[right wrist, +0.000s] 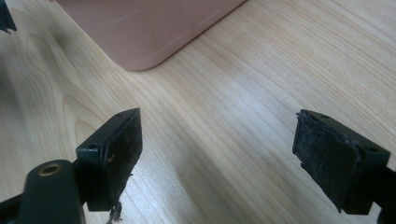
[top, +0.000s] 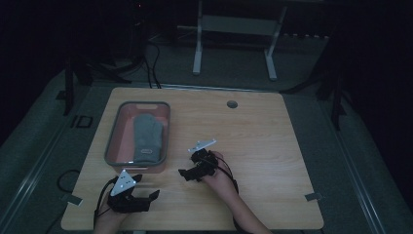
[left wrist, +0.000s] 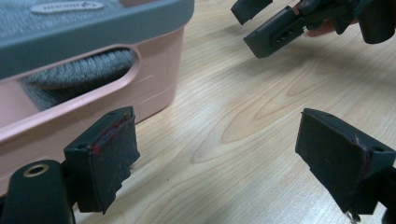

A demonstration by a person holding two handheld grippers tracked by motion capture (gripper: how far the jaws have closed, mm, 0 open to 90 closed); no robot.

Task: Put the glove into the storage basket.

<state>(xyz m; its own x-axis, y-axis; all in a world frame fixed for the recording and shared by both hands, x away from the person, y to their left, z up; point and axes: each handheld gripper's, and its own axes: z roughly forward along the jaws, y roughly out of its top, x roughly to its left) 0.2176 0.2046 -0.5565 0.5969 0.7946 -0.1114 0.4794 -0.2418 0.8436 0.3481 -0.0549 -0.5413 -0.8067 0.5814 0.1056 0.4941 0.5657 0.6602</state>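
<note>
A pink rectangular plastic bin with a grey rim [top: 113, 146] sits in the left-centre of the high view, on the left half of a light wooden counter [top: 263, 136] with rounded corners. Inside the bin lies a grey knitted piece of cloth [top: 146, 135], stretched along the bin's length; a small pale label shows near its lower end. In the left gripper view the bin [left wrist: 154, 84] fills the upper left of the frame, and the grey knit [left wrist: 79, 74] shows through a handle slot in its pink wall.

Just below the bin's near end, at the lower left of the high view, the left tongs [top: 146, 190] are held by a hand [top: 109, 219] that comes in from the bottom edge. Their jaws stand wide apart with nothing between them, low over bare wood beside the bin. In their own view the left tongs [left wrist: 215, 158] frame open wood grain.

The right tongs [top: 186, 171] lie near the middle of the high view, to the right of the bin and apart from it, held by the other hand [top: 219, 178]. Their jaws are also spread and empty. In the right gripper view the right tongs [right wrist: 217, 158] sit above bare wood, with a rounded corner of the bin [right wrist: 140, 28] in the upper left. The right tongs [left wrist: 261, 23] also appear at the upper right of the left gripper view.

A small round grommet hole [top: 232, 104] marks the counter's far edge, upper centre.
</note>
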